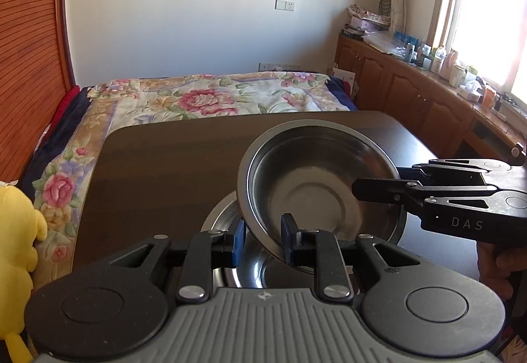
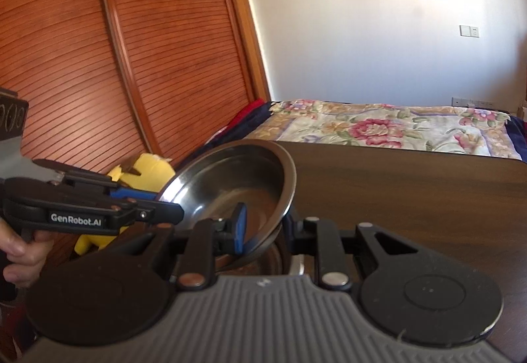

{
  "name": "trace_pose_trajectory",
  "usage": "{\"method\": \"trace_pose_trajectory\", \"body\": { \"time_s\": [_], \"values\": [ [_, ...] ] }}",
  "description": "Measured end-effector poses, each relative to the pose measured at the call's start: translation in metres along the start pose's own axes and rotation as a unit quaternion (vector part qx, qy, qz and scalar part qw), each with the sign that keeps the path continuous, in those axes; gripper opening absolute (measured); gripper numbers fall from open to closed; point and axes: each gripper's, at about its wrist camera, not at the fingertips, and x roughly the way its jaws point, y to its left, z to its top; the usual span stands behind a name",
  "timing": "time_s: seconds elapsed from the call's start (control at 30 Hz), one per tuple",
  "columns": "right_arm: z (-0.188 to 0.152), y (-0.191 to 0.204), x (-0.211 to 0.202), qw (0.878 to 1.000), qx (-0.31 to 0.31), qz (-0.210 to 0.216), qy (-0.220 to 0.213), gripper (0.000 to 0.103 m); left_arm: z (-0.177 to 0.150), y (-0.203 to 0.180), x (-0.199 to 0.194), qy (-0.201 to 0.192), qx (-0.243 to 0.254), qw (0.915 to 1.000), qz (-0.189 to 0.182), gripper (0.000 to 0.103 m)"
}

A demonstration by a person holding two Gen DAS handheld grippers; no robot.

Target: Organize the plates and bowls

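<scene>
A steel bowl point(image 1: 316, 178) is held tilted above the dark wooden table point(image 1: 164, 165), over a second steel bowl point(image 1: 224, 215) that rests on the table beneath it. My left gripper point(image 1: 263, 241) is shut on the near rim of the tilted bowl, one blue pad inside and one outside. My right gripper point(image 2: 263, 228) is shut on the opposite rim of the same bowl point(image 2: 237, 185). In the left wrist view the right gripper's black fingers point(image 1: 378, 190) reach in from the right. In the right wrist view the left gripper's fingers point(image 2: 148, 198) come in from the left.
A bed with a floral quilt point(image 1: 210, 96) lies beyond the table's far edge. A yellow plush toy point(image 1: 16, 231) sits at the table's left side. A wooden wardrobe point(image 2: 82, 50) stands left. A cluttered wooden cabinet point(image 1: 428, 73) runs under the window at right.
</scene>
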Motion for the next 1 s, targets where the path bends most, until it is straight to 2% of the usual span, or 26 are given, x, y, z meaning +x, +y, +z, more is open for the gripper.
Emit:
{"method": "trace_pose_trajectory", "body": {
  "time_s": [0.3, 0.7, 1.0],
  "values": [
    [-0.013, 0.009, 0.002, 1.0, -0.005, 0.014, 0.014, 0.025, -0.021, 0.006, 0.0, 0.012, -0.006, 0.9999, 0.004, 0.025],
    [-0.031, 0.012, 0.014, 0.999, -0.006, 0.003, 0.031, 0.025, -0.034, 0.007, 0.015, 0.024, 0.006, 0.9996, 0.016, 0.025],
    [-0.032, 0.019, 0.016, 0.999, -0.034, -0.016, 0.028, 0.026, -0.036, 0.005, 0.016, 0.019, 0.009, 0.9996, 0.021, 0.026]
  ]
}}
